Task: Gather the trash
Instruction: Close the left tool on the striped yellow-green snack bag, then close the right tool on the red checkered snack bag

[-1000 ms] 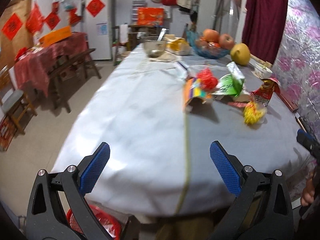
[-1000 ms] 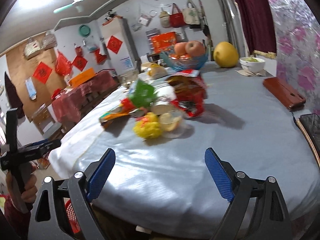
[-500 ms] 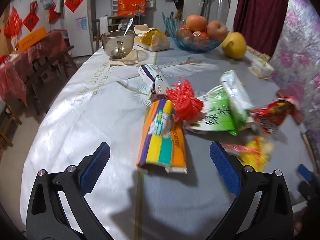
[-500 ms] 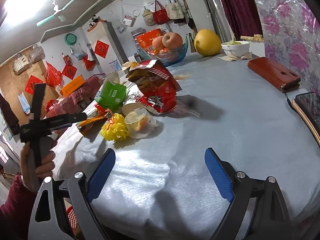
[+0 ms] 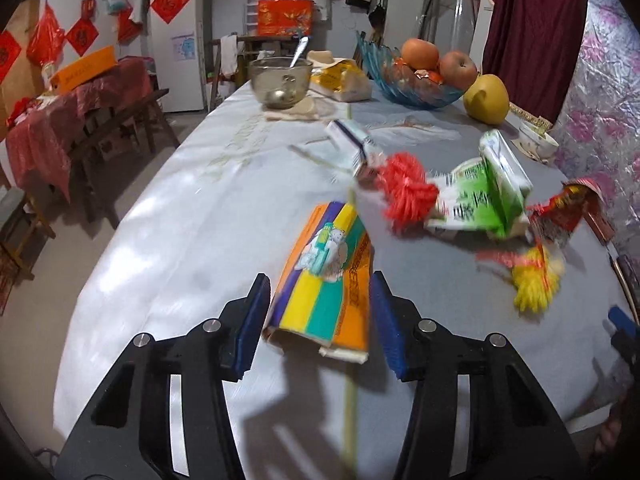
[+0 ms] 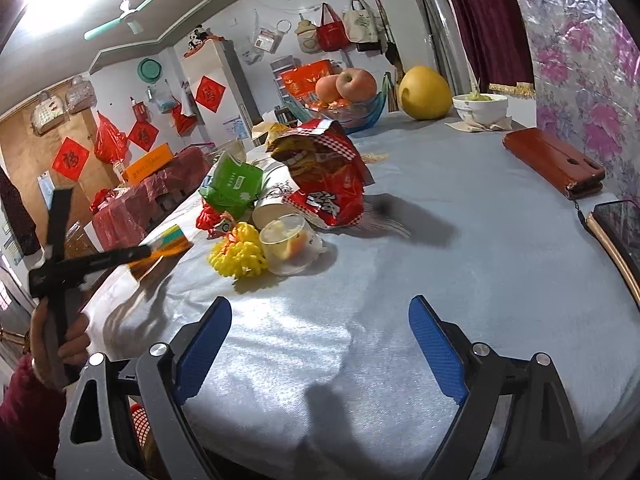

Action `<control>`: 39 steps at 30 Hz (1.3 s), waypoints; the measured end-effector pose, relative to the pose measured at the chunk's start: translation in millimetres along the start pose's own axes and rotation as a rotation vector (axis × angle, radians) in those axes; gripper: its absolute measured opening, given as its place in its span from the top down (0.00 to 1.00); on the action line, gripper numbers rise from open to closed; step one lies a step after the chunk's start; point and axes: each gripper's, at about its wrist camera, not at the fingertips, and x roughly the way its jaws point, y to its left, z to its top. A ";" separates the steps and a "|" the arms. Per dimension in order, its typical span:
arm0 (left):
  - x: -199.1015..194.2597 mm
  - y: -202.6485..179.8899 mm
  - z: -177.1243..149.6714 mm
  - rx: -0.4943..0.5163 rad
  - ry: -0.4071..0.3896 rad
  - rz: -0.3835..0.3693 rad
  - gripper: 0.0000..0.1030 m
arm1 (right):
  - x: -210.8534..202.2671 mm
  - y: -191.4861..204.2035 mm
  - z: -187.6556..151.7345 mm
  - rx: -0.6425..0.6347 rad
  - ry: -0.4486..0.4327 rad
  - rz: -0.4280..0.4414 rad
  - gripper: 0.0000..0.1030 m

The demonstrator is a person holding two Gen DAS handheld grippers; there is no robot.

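Left gripper [image 5: 318, 316] fingers closing around striped wrapper [image 5: 326, 276], not yet pinched; right gripper [image 6: 320, 340] open, idle; next, squeeze and lift.

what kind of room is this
Most likely a lived-in home dining room: a cloth-covered table with a fruit bowl and snack wrappers, a fridge by the wall, and bags hung above red paper decorations.

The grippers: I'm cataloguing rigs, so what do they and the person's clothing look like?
Both the left gripper and the right gripper have black angular plastic fingers with silver rivets and textured blue pads. A dark red knitted sleeve covers the left wrist.
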 end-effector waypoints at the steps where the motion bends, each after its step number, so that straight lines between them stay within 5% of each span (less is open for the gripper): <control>1: -5.7 1.5 -6.3 0.001 0.001 -0.002 0.51 | -0.1 0.7 -0.2 0.000 0.001 0.004 0.14; 4: -19.4 0.3 -23.7 0.018 0.004 0.003 0.49 | -1.1 3.8 -0.4 0.000 0.003 0.013 0.14; 7: -19.7 -6.9 -27.8 0.044 -0.002 0.017 0.35 | -4.3 7.0 -0.1 -0.004 -0.004 0.018 0.14; 15: 6.3 -26.4 1.2 0.104 -0.033 0.065 0.22 | -8.8 5.8 1.3 -0.001 -0.016 0.018 0.14; 20: 36.5 -21.5 12.8 0.094 0.018 0.081 0.24 | -7.6 -0.1 2.1 0.010 -0.015 0.013 0.14; 23: 41.7 -13.4 7.2 0.057 0.044 0.044 0.43 | -8.1 -5.0 2.7 0.023 -0.019 0.008 0.14; 25: 36.9 -11.5 1.8 0.053 0.027 0.044 0.47 | -6.8 -7.3 2.5 0.028 -0.018 0.005 0.14; 31: 19.3 -11.8 -14.9 0.019 0.004 -0.025 0.48 | 4.0 -8.1 8.7 0.035 0.002 -0.001 0.21; 39: 19.8 -21.6 -20.6 0.022 -0.004 -0.046 0.46 | 35.5 7.0 53.7 0.005 -0.006 -0.040 0.16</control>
